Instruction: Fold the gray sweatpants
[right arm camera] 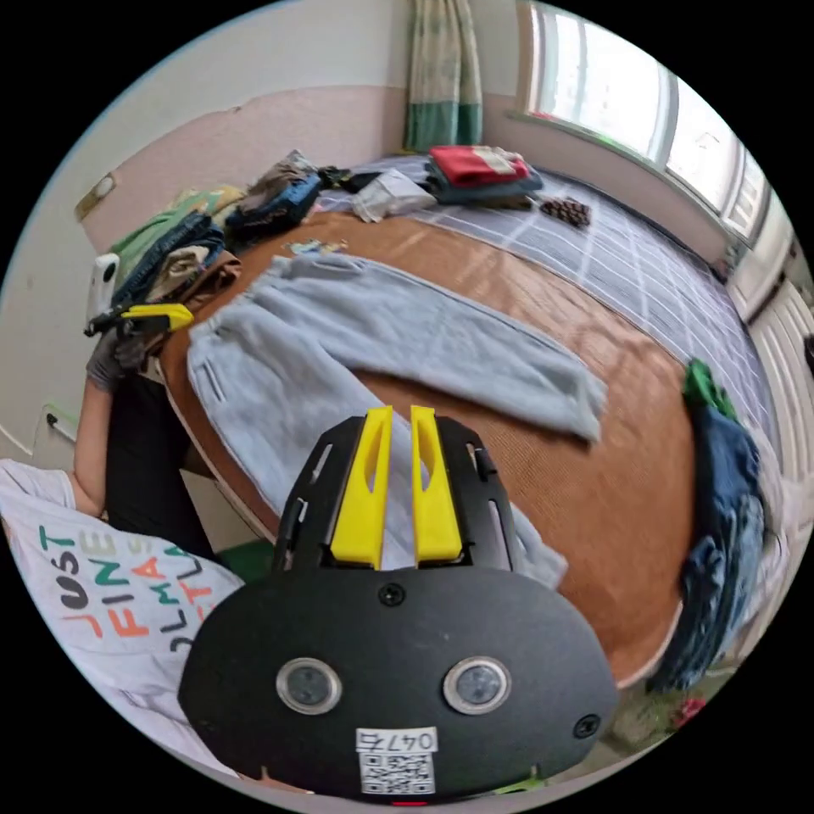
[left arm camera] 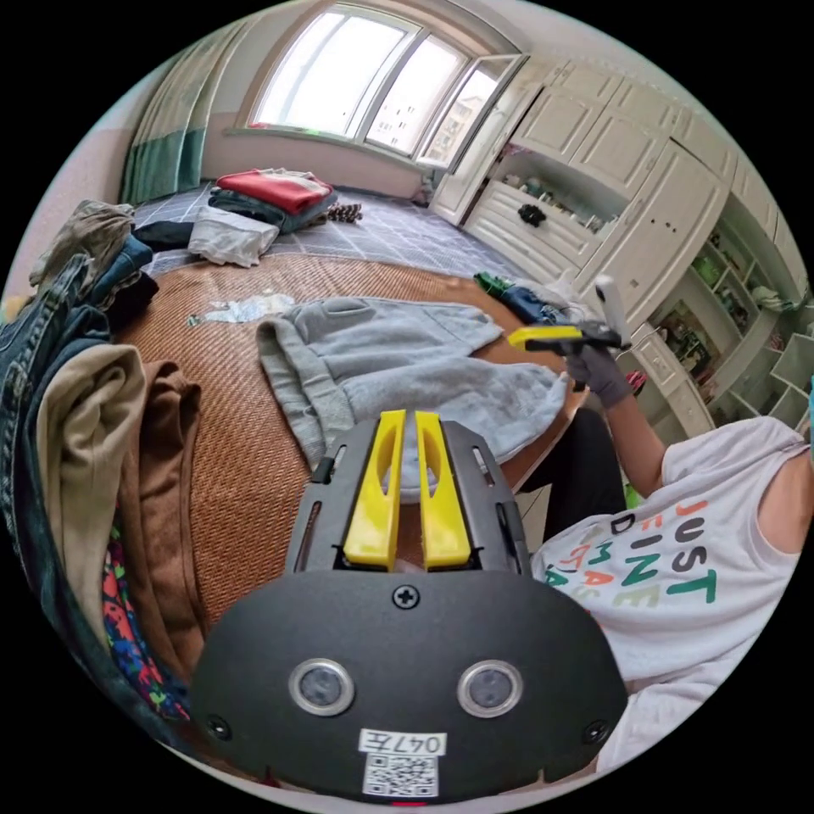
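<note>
My left gripper (left arm camera: 405, 417) hangs over the gray sweatpants (right arm camera: 373, 339), its yellow jaws nearly closed with only a thin slit between them — nothing is gripped. My right gripper (right arm camera: 393, 413) looks the same: narrow gap, nothing held. The sweatpants lie spread flat on the brown woven mat (right arm camera: 627, 475), their two legs apart. A pile of clothes (left arm camera: 102, 407) sits beside them, and red folded clothes (right arm camera: 475, 165) lie farther back near the window (left arm camera: 373, 76).
</note>
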### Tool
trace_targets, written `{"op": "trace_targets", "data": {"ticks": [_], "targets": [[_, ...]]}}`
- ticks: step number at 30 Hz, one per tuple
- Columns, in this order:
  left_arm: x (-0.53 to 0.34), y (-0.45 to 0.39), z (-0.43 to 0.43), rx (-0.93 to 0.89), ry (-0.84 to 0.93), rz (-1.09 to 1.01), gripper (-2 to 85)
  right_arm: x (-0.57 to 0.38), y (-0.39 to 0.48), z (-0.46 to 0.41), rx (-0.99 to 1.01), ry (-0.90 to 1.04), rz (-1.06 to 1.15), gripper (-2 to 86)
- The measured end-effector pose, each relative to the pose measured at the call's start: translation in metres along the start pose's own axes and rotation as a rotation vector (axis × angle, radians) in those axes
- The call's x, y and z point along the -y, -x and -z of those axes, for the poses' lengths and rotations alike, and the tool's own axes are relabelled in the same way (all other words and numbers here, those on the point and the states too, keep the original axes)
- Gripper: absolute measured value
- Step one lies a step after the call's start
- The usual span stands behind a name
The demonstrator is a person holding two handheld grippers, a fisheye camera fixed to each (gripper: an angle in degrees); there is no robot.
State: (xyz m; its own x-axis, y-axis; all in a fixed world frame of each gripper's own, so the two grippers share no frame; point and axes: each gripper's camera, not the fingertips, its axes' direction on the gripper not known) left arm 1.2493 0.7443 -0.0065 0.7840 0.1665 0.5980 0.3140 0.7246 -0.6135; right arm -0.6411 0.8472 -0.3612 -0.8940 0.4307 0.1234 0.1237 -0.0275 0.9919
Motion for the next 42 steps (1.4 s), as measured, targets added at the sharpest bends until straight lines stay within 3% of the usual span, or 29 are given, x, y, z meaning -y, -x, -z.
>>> {"op": "trace_targets", "data": {"ticks": [4, 7, 15, 20, 23, 25, 28, 30, 33, 42], "targets": [[0.008, -0.006, -0.026, 0.083, 0.124, 0.037, 0.0, -0.101, -0.034, 0.000, -0.255, 0.185, -0.153, 0.0], [0.012, -0.017, -0.054, 0.292, 0.283, 0.027, -0.2, -0.145, -0.049, -0.028, -0.162, 0.228, -0.200, 0.3], [0.000, -0.035, -0.055, 0.311, 0.254, 0.043, -0.7, -0.192, -0.018, 0.009, -0.131, 0.034, -0.169, 0.9], [-0.014, -0.049, -0.054, 0.333, 0.230, 0.025, -0.8, -0.190, 0.015, -0.025, -0.057, 0.086, -0.033, 0.7], [-0.022, -0.047, -0.058, 0.327, 0.241, 0.051, -0.9, -0.183, 0.012, -0.082, -0.020, 0.266, -0.020, 0.5], [-0.026, -0.046, -0.052, 0.326, 0.201, 0.083, -0.9, -0.175, 0.030, -0.048, -0.111, 0.092, 0.038, 0.0], [-0.036, -0.050, -0.018, 0.249, -0.042, 0.129, -1.0, -0.164, 0.047, 0.011, -0.245, -0.250, 0.098, 0.5], [-0.042, -0.051, -0.010, 0.157, -0.150, 0.122, -1.0, -0.141, 0.036, 0.012, -0.232, -0.290, 0.101, 1.7], [-0.047, -0.043, -0.033, 0.059, -0.122, 0.121, -1.0, -0.086, 0.003, -0.030, -0.208, -0.211, 0.070, 5.9], [-0.069, -0.028, -0.087, 0.142, 0.007, 0.207, -1.0, 0.069, -0.083, -0.215, -0.202, -0.021, 0.078, 7.7]]}}
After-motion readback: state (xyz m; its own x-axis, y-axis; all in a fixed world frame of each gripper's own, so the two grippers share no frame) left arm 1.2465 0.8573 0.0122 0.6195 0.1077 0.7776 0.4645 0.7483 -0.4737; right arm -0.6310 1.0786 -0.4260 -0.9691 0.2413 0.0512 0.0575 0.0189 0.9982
